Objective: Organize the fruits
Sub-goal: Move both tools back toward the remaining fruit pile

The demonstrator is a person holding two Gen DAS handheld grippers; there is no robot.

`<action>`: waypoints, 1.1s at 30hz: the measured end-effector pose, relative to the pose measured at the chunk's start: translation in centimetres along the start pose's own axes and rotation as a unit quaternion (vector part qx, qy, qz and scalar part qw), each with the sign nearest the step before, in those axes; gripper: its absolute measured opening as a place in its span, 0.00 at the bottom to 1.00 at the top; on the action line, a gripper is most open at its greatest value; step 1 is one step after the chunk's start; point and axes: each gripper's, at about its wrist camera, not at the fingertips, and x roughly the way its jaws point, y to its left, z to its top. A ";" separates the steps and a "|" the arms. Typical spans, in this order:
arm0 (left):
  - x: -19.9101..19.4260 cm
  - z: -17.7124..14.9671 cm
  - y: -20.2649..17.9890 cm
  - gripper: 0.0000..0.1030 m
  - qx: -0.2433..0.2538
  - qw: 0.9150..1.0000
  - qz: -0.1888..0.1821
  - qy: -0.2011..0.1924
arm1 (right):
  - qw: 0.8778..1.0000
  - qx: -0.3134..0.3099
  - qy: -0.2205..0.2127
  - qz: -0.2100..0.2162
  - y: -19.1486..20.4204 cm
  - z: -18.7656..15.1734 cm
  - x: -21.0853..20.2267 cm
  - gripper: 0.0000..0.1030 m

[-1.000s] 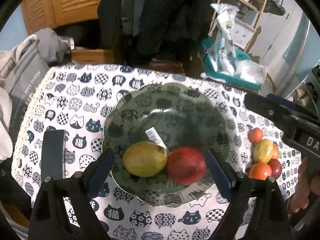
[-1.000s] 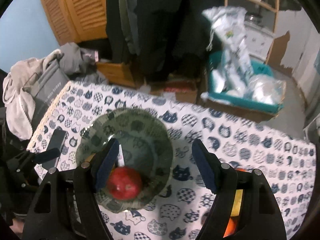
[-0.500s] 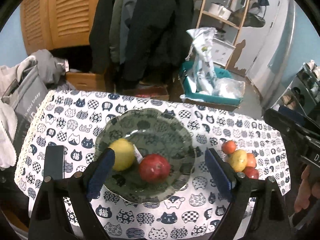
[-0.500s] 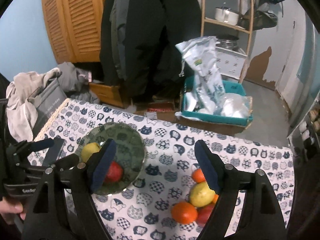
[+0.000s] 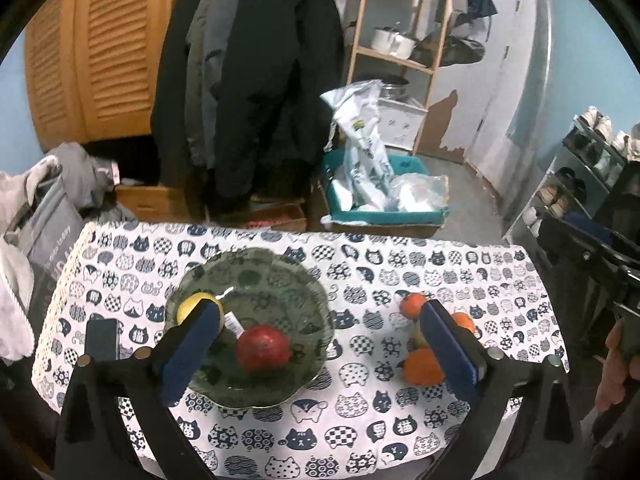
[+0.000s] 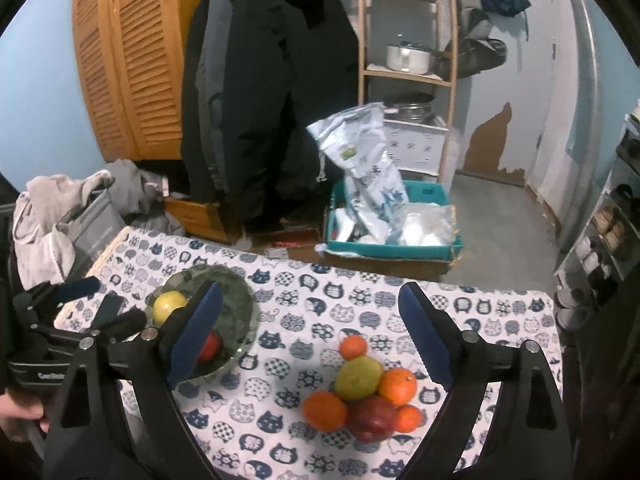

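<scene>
Both grippers raised | yellow fruit (image 5: 191,307) half-hidden behind left pad (image 5: 192,340)

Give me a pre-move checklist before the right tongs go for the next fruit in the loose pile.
1. Right tongs open, nothing held: ok.
2. Left tongs open, nothing held: ok.
3. Glass bowl has room beside yellow fruit and red fruit: ok.
4. Pile reachable: green fruit on top, uncovered: ok.
5. Pile stable if green fruit is lifted; oranges lean against it: cannot tell.
</scene>
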 end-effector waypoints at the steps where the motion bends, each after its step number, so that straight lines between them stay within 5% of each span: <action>1: -0.2 0.1 -0.3 0.99 0.002 1.000 -0.002 -0.002 | 1.000 0.003 -0.002 -0.002 -0.5 -0.1 -0.3 0.87; 16: -1.0 -0.2 -5.2 0.99 0.037 0.999 -0.025 -0.010 | 0.999 0.034 0.000 -0.038 -7.1 -3.3 -3.7 0.88; 33: 5.1 -2.7 -9.3 0.99 0.071 0.995 -0.027 0.059 | 0.994 0.073 0.063 -0.046 -12.0 -7.4 -0.2 0.88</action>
